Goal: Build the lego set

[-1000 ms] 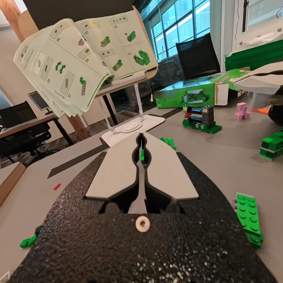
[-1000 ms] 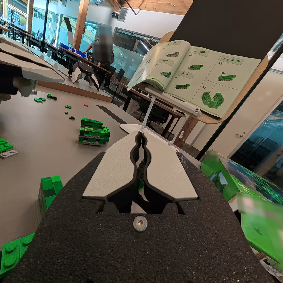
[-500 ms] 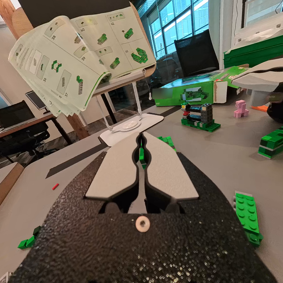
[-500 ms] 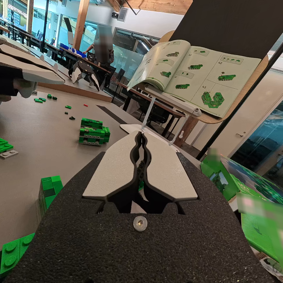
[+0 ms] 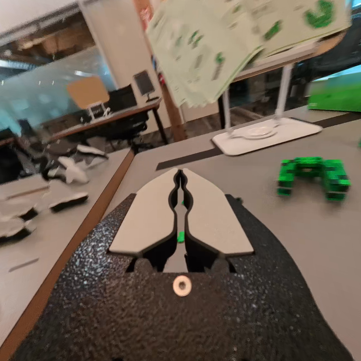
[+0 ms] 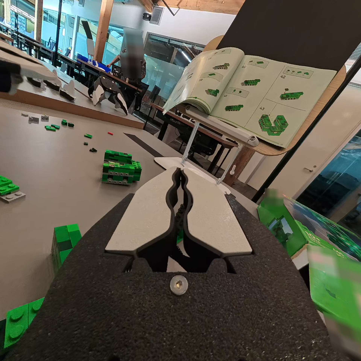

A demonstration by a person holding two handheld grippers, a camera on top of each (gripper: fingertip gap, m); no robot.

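My left gripper is shut and empty, low over the grey table near its left edge; the view is blurred by motion. A green U-shaped lego assembly stands to its right, apart from it, and also shows in the right wrist view. My right gripper is shut, pointing at the white stand's base. A bit of green shows in the gap between its fingers; I cannot tell if it is held. The open instruction booklet rests on the stand. The left gripper shows blurred at the far left.
Small loose green and grey pieces lie at the far left. A green brick stack, a green plate and green-on-grey plates lie near my right gripper. The green set box is at right. Spare grippers lie on the neighbouring table. The green U-shaped lego assembly is about 15 cm from my right fingertips.
My left gripper has swung fast to the left, now facing the table's left edge with the U-shaped assembly to its right. The right gripper has not moved.
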